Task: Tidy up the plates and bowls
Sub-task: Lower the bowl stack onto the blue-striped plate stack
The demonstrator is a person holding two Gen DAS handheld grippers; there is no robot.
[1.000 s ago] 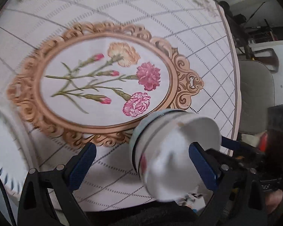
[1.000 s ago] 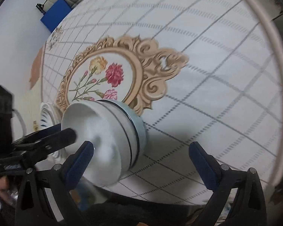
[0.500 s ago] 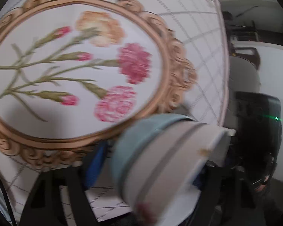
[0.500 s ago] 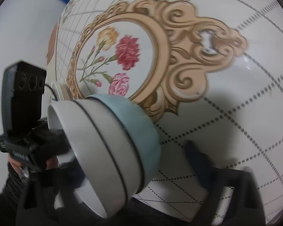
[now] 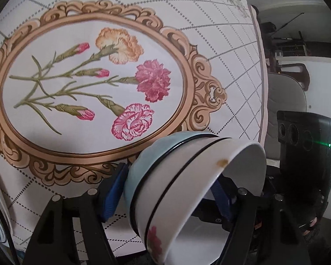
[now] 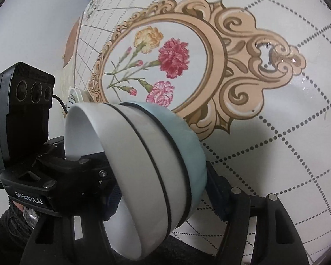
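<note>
Spreading under everything is the tablecloth (image 5: 220,50), printed with a gilt oval frame of carnations (image 5: 94,81). Above it hangs the bowl (image 5: 187,190), white with black bands and a pale blue base, tipped on its side, held off the cloth between both tools. The left gripper (image 5: 165,194) has its blue pads on opposite sides of the bowl, jaws closed on it; the right gripper (image 6: 161,190) likewise brackets it. Judging risk: glazed, curved walls could slip if either hand eases or twists, dropping it near the table edge. A plate rim (image 6: 76,95) peeks behind the bowl, mostly hidden. The right tool's left pad is covered, so its contact is hard to confirm.
</note>
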